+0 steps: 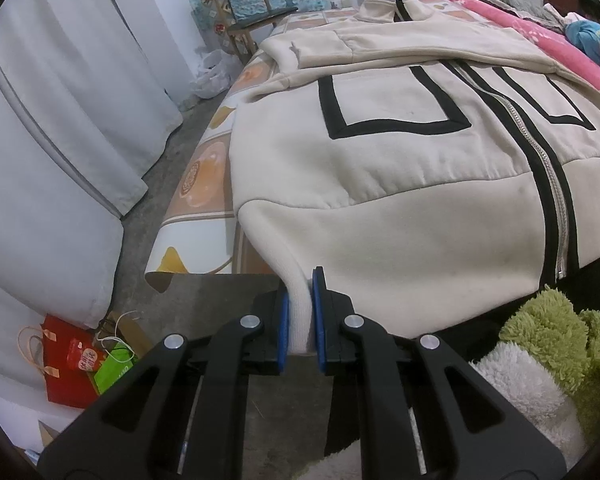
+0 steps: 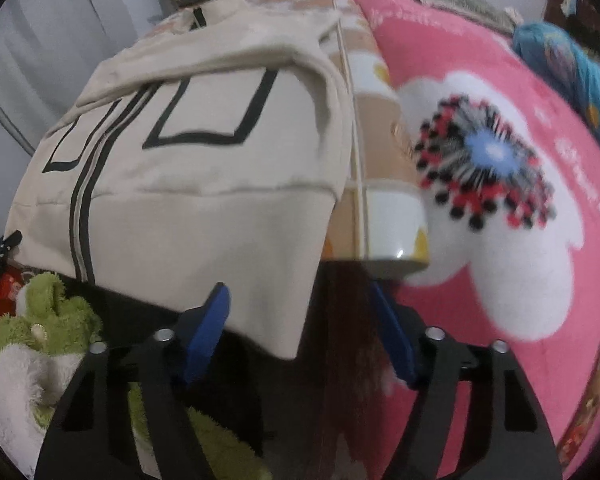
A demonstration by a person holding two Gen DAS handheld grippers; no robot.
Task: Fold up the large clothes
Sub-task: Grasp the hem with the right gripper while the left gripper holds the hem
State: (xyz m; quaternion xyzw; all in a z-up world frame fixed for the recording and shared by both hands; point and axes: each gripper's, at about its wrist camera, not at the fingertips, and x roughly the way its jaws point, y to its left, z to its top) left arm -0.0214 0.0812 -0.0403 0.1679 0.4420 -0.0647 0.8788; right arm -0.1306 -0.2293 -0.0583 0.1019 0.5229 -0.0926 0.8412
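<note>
On bed, cream black-trimmed zip jacket [image 1: 400, 168]

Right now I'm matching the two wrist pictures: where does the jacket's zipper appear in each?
Left wrist view: the zipper runs down the right side of the cream jacket, ending at the hem.
Right wrist view: the zipper runs down the jacket's left side, between black stripes.
Shared landmark: the green plush toy below the hem.
</note>
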